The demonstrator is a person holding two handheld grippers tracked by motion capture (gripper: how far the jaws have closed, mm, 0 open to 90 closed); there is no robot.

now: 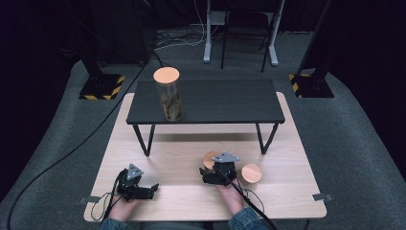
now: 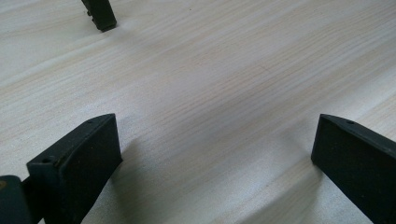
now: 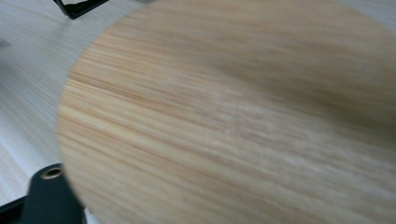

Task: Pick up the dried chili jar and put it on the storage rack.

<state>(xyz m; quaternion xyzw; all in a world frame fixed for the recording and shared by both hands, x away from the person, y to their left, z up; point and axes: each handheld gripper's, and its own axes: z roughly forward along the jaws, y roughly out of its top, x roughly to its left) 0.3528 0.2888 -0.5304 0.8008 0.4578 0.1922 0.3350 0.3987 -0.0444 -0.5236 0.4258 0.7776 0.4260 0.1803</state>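
Observation:
My right gripper [image 1: 211, 168] is down over a round wooden lid [image 1: 208, 158] near the middle of the light wooden table [image 1: 182, 143]. In the right gripper view that lid [image 3: 233, 116] sits blurred and very close, covering both pads, so I cannot tell whether they press on it. One black jaw peeks out at the bottom left. My left gripper [image 1: 153, 187] rests at the front left, pointing right. Its jaws [image 2: 217, 137] stand wide apart over bare wood with nothing between them.
A short jar with a wooden lid [image 1: 251, 174] stands just right of my right gripper. A low black table [image 1: 215, 103] spans the back, with a tall glass jar [image 1: 168, 98] under a wooden lid on its left part. One of its legs [image 2: 100, 14] is ahead of my left gripper.

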